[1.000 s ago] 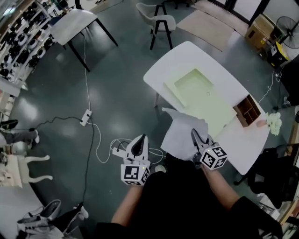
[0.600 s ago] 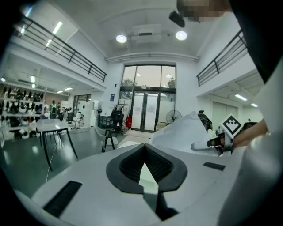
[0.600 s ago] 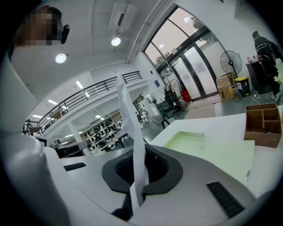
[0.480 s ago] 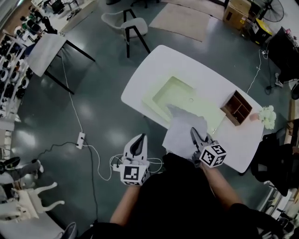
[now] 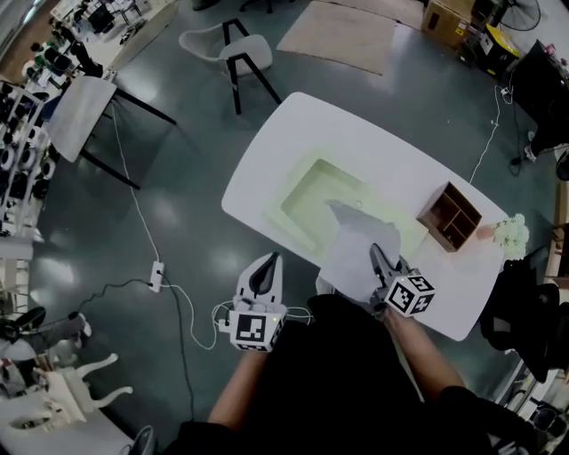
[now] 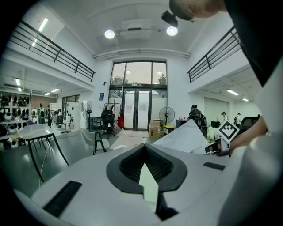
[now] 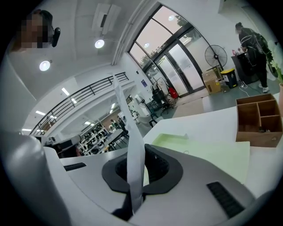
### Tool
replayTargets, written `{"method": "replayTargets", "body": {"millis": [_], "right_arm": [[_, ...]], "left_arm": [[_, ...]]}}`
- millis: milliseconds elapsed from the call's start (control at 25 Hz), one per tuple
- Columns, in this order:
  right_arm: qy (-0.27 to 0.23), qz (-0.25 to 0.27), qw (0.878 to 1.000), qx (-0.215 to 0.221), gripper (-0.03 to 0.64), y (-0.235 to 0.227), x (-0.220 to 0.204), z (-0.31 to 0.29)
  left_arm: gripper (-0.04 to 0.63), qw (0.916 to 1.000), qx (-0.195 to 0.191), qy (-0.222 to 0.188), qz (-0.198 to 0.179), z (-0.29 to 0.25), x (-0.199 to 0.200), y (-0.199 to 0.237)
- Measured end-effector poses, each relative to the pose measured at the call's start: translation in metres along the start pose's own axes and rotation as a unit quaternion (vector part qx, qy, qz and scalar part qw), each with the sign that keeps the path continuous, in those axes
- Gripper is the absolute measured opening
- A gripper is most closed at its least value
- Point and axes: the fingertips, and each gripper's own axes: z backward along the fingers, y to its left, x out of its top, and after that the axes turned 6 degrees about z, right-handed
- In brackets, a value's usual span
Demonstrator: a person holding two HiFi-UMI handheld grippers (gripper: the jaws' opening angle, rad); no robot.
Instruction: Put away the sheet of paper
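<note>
By 1 table (image 5: 293, 151), R gripper (image 5: 378, 253) fingers pinch 1 sheet (image 5: 351, 249); L gripper (image 5: 271, 259) fingers together.

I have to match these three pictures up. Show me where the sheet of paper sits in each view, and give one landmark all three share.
Head view: sheet of paper lower centre-right, standing up from the right gripper over the near edge of the table.
Left gripper view: right of centre, a white peak.
Right gripper view: an edge-on strip rising from the shut jaws.
Shared landmark: the cardboard box.
</note>
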Motion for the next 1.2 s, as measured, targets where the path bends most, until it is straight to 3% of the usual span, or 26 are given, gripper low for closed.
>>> {"method": "replayTargets", "body": {"millis": [200, 520, 880, 1200], "right_arm": [[-0.006, -0.010, 1.000, -0.009, -0.002, -0.023, 0.002, -0.009], [-0.002, -0.068, 0.997, -0.036, -0.002, -0.053, -0.018, -0.023], [0.007, -0.097, 0.993, -0.066, -0.002, -0.077, -0.030, -0.050], [0.030, -0.127, 0.988, -0.077, -0.002, -0.098, -0.051, -0.084]], "left_arm": [[0.003, 0.9999, 0.003, 0.003, 0.012, -0.018, -0.003, -0.002], [0.003, 0.9993, -0.007, 0.015, 0.033, -0.047, -0.013, -0.006], [0.003, 0.9975, -0.055, 0.038, 0.022, -0.085, -0.009, -0.014], [0.003, 0.9947, -0.069, 0.075, 0.014, -0.116, -0.018, 0.006]]}}
